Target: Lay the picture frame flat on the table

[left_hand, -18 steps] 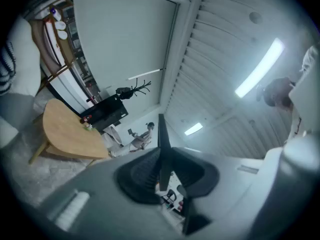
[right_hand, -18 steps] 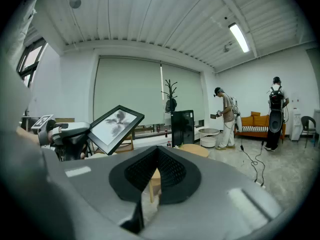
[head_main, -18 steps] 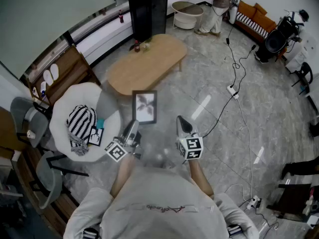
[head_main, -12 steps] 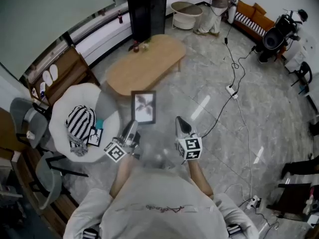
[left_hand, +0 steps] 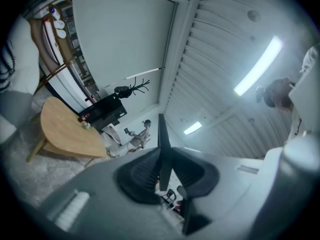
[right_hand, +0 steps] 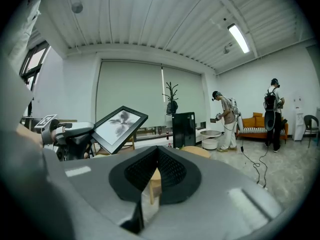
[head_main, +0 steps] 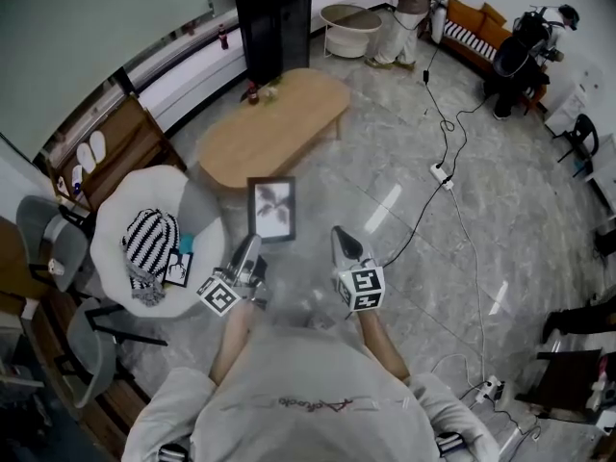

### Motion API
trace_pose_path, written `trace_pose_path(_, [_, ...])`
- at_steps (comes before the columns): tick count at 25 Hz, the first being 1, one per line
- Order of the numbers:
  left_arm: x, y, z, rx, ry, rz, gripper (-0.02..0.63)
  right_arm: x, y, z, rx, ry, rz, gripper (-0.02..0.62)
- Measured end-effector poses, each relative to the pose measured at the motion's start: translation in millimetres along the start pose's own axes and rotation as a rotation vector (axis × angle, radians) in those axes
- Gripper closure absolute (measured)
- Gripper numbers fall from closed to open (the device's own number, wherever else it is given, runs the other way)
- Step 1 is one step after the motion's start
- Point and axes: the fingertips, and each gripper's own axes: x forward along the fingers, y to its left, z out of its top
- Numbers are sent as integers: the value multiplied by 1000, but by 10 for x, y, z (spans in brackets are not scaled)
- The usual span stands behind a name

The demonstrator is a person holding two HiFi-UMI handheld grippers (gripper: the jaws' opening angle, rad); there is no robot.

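Note:
The black picture frame [head_main: 272, 210] with a grey plant print hangs in the air over the marble floor, short of the oval wooden table [head_main: 274, 123]. My left gripper [head_main: 252, 250] is shut on its near lower edge. In the left gripper view the frame [left_hand: 163, 151] shows edge-on as a thin dark blade between the pads. The right gripper view shows the frame [right_hand: 119, 128] tilted, with the left gripper [right_hand: 75, 134] clamped at its lower corner. My right gripper [head_main: 338, 239] floats beside it to the right, shut with nothing in it.
A white round table [head_main: 197, 258] with a striped cloth [head_main: 152, 243] stands at the left, chairs beside it. A black cabinet [head_main: 272, 17] is behind the wooden table. A cable and power strip [head_main: 440, 173] cross the floor at right. People stand at the far back [head_main: 399, 8].
Frame and both grippers have drifted slightly left and up in the head view. The left grip on the frame is unchanged and the right gripper stays shut.

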Motion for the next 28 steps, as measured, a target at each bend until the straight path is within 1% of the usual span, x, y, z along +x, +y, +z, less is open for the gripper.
trace_pose_path(11, [246, -142, -264, 14, -14, 1, 537, -154, -370, -5, -9, -3, 12, 592])
trace_pose_path(22, [384, -142, -451, 25, -35, 13, 537, -104, -540, -40, -29, -9, 59, 592])
trace_pose_path(28, [522, -77, -449, 27, -39, 12, 537, 18, -618, -13, -32, -11, 70, 592])
